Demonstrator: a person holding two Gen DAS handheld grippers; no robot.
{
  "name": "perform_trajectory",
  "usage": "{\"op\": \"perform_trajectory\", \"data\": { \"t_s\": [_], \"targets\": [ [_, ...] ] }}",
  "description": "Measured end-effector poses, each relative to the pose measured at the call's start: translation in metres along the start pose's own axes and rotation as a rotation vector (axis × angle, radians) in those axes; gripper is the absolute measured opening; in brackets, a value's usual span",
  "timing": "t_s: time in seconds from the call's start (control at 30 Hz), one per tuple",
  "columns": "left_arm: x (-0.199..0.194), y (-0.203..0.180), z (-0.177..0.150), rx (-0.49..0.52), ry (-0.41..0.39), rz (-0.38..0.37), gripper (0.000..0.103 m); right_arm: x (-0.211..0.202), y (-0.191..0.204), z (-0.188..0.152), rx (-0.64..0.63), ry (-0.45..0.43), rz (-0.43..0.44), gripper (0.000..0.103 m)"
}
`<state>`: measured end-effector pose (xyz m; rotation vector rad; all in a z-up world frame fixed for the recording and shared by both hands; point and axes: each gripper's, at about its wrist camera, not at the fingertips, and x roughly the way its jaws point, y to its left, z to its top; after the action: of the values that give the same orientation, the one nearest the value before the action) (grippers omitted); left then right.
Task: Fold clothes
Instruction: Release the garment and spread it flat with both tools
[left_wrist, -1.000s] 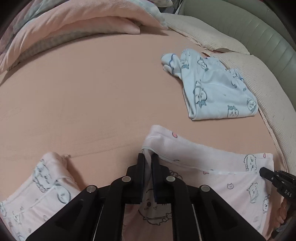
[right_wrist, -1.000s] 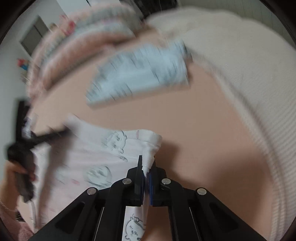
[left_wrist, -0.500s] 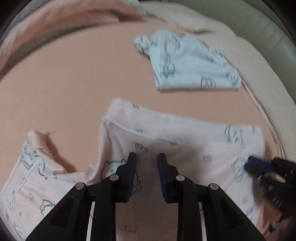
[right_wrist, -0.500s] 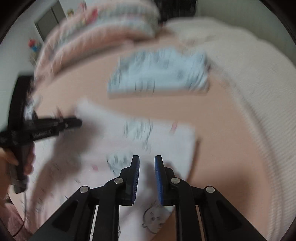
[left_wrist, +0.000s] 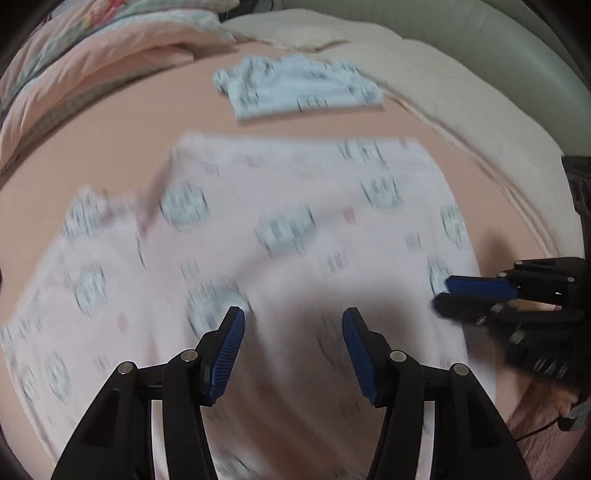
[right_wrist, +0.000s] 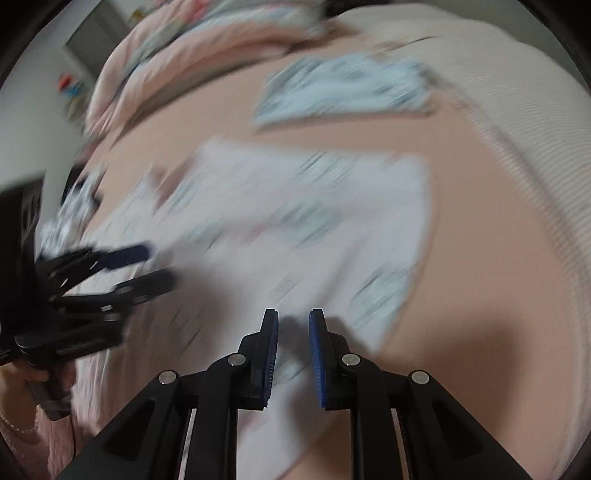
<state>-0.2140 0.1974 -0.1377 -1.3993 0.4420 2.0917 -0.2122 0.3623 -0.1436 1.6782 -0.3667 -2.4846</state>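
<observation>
A pale pink garment (left_wrist: 295, 206) with cartoon prints lies spread flat on the peach sheet (left_wrist: 110, 140), blurred by motion. My left gripper (left_wrist: 293, 321) hovers over its near part. Its jaws are opening and no cloth is between them. My right gripper (right_wrist: 294, 317) hangs over the garment's (right_wrist: 295, 206) near right part, its jaws a narrow gap apart and empty. Each gripper shows in the other's view: the right gripper (left_wrist: 443, 295) at the right edge, the left gripper (right_wrist: 159, 266) at the left. A folded light blue garment (left_wrist: 295, 88) lies farther back.
A pink quilt (left_wrist: 92, 48) is bunched at the far left. A cream ribbed blanket (left_wrist: 461, 110) runs along the right, with a pale green padded surface (left_wrist: 480, 29) behind it. A hand and pink sleeve (right_wrist: 22, 424) hold the left gripper.
Both grippers were shut on the pink garment's folded edge a second ago. They have let go, opened, and drawn back toward the near side. The garment now lies flat.
</observation>
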Motion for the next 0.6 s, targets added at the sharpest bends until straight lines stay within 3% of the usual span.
{"op": "perform_trajectory", "data": {
  "t_s": [0.1,0.17,0.27,0.33,0.4,0.47,0.6],
  "targets": [
    [-0.002,0.004,-0.022,-0.004,0.019,0.063,0.053,0.002,0.015,-0.02,-0.104,0.025,-0.086,0.016],
    [-0.007,0.011,-0.034,-0.018,0.017,0.1,0.053,-0.008,0.006,-0.027,-0.106,0.026,-0.125,0.016],
    [-0.028,0.012,-0.047,-0.068,-0.031,0.064,0.052,-0.024,0.003,-0.04,-0.104,-0.008,-0.229,0.018],
    [-0.037,0.001,-0.054,-0.066,-0.059,0.01,0.052,-0.031,0.018,-0.047,-0.091,-0.028,-0.136,0.018],
    [-0.028,-0.012,-0.062,-0.057,-0.018,0.029,0.052,-0.028,0.04,-0.052,-0.099,-0.008,-0.046,0.018],
    [-0.026,-0.016,-0.083,-0.037,0.042,0.112,0.053,-0.018,0.056,-0.063,-0.147,0.03,-0.079,0.019],
    [-0.051,0.003,-0.106,-0.082,0.064,0.194,0.053,-0.026,0.054,-0.082,-0.176,0.059,-0.174,0.02]
  ]
}}
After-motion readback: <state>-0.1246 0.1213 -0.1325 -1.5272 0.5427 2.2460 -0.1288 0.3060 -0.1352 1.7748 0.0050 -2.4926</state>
